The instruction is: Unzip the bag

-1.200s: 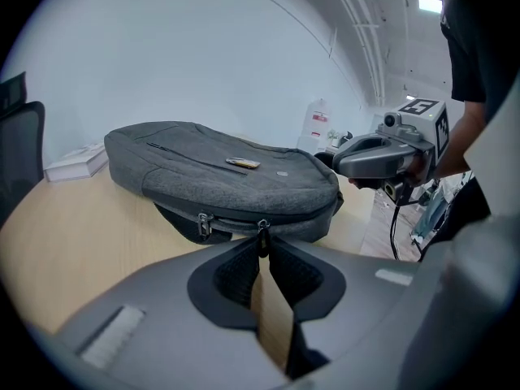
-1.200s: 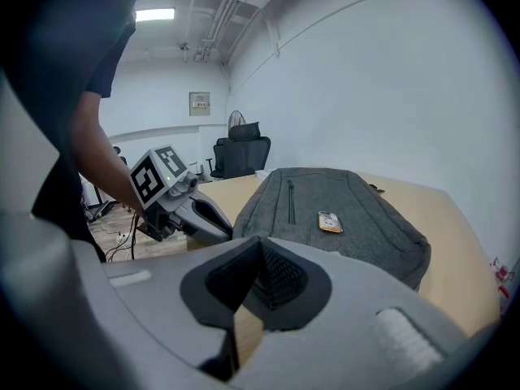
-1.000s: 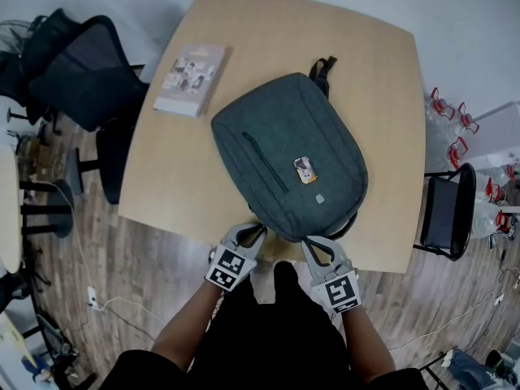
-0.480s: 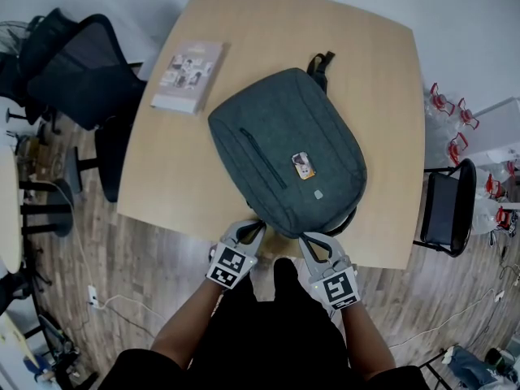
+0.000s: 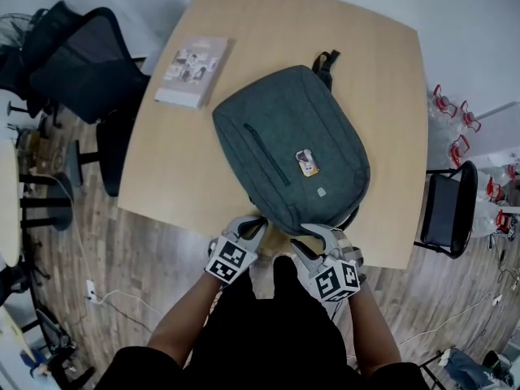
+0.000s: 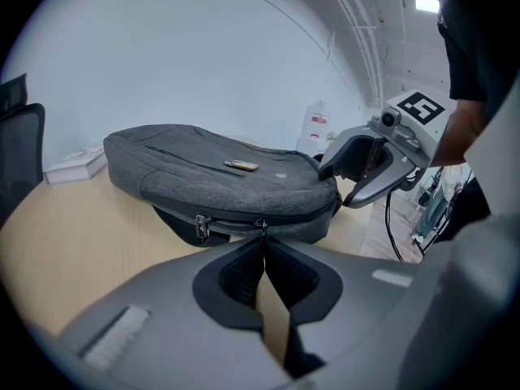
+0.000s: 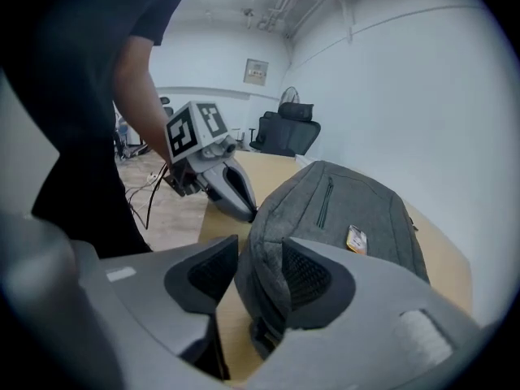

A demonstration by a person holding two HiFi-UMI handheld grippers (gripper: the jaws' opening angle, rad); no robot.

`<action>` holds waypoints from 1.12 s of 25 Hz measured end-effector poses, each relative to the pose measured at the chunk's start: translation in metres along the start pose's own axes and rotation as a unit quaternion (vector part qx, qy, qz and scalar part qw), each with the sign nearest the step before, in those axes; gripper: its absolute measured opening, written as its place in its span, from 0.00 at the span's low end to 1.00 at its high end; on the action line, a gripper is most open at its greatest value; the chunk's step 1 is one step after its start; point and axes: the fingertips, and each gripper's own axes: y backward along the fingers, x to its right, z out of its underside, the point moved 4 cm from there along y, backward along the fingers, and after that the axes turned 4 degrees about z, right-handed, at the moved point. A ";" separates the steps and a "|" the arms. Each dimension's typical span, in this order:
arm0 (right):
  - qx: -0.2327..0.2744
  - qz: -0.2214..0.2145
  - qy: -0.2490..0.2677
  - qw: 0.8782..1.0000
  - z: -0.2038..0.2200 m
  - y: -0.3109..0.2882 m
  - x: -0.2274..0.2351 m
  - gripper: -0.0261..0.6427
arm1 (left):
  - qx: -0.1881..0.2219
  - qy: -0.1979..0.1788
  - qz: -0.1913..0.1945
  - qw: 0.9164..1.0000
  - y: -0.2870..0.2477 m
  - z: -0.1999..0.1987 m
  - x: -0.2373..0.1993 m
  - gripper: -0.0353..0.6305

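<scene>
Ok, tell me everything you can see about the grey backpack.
The backpack is grey fabric, lying flat on the wooden table, top handle far, front zip pocket and small tag upward, zipped. The left gripper is shut on a zipper pull; the right gripper, jaws just opening, straddles its near edge.

The bag (image 5: pixel 276 136) is matt grey woven cloth; its zip pull (image 6: pixel 261 224) is metal. The desk (image 5: pixel 179 169) is smooth pale wood. The left tool (image 5: pixel 257 226) and right tool (image 5: pixel 317 232) are smooth grey plastic.
</scene>
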 end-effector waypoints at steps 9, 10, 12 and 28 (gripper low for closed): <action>-0.038 -0.015 -0.023 0.999 -0.001 -0.006 0.006 0.13 | -0.020 -0.036 0.001 0.999 0.004 -0.004 0.005 0.09; -0.039 -0.011 -0.041 0.998 -0.002 -0.006 0.008 0.13 | -0.028 -0.049 -0.002 0.998 0.006 -0.005 0.007 0.09; -0.043 -0.003 -0.071 0.997 -0.008 -0.008 0.010 0.12 | -0.039 -0.064 -0.006 0.997 0.008 -0.006 0.011 0.09; -0.044 -0.013 -0.202 0.978 -0.065 -0.075 0.009 0.12 | -0.042 -0.030 -0.038 0.998 0.032 0.003 0.003 0.09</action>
